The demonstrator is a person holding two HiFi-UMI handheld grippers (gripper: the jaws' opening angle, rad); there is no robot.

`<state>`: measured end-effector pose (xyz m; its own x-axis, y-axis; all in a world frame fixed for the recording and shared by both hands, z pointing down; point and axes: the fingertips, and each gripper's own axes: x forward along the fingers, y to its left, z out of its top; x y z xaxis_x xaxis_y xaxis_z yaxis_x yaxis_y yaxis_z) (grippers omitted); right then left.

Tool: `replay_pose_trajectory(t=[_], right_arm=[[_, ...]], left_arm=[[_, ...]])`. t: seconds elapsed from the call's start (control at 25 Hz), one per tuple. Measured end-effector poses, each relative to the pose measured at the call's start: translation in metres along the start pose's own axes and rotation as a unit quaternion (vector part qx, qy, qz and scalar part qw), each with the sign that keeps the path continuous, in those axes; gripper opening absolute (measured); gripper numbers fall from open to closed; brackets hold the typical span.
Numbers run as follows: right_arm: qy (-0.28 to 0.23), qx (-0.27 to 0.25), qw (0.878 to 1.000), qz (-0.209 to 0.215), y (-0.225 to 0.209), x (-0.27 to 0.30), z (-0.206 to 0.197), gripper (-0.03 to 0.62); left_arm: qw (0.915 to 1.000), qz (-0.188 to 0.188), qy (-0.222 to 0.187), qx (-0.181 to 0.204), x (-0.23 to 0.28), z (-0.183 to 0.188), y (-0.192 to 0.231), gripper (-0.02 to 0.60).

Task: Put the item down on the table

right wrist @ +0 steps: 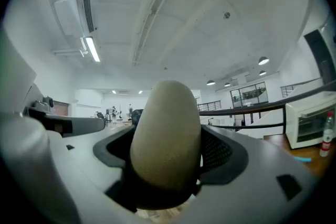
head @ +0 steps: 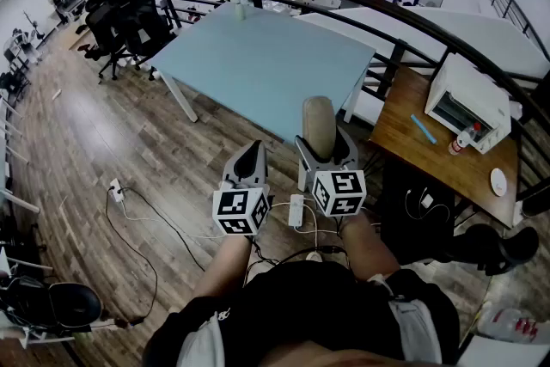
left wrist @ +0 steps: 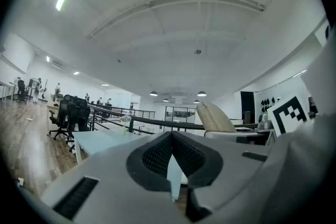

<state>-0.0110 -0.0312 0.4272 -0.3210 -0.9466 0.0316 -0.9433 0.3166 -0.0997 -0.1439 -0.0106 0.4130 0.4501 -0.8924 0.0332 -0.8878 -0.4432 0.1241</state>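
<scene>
My right gripper (head: pixel 321 152) is shut on a long tan rounded item (head: pixel 318 126) that sticks up out of its jaws. In the right gripper view the tan item (right wrist: pixel 166 134) fills the space between the black pads and points up at the ceiling. My left gripper (head: pixel 249 163) hangs beside it to the left, its jaws together and nothing in them; its own view shows the left gripper (left wrist: pixel 172 157) with pads touching at the tips. The light blue table (head: pixel 266 64) lies ahead, beyond both grippers, with its near corner close to the tan item.
A wooden side table (head: pixel 430 150) at the right carries a white oven (head: pixel 468 103), a bottle (head: pixel 464 137) and a blue stick. A black railing (head: pixel 378 21) curves behind the blue table. Cables and a power strip (head: pixel 116 189) lie on the wood floor. Black office chairs (head: pixel 125 21) stand far left.
</scene>
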Motion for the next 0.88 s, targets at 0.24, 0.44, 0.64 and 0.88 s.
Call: replay_pose_trajectory(t=[0.24,0.44,0.64,0.88], right_arm=[[-0.015,-0.009,1.000,-0.003,0.001,-0.004,0.008,0.385],[-0.013,-0.004,1.000,-0.010,-0.003,-0.006,0.010,0.390],[-0.015,-0.004,1.000,-0.013,-0.002,-0.007,0.013,0.391],[-0.018,-0.002,0.999,-0.027,0.010,-0.011,0.013,0.391]], left_arm=[[1.0000,0.000,0.007,0.006,0.004,-0.002,-0.001,0.014],[0.9999,-0.002,0.008,0.008,0.006,0.000,-0.006,0.014],[0.9999,0.004,0.010,0.003,0.006,-0.001,0.001,0.014],[1.0000,-0.005,0.006,0.000,-0.002,0.003,0.014,0.014]])
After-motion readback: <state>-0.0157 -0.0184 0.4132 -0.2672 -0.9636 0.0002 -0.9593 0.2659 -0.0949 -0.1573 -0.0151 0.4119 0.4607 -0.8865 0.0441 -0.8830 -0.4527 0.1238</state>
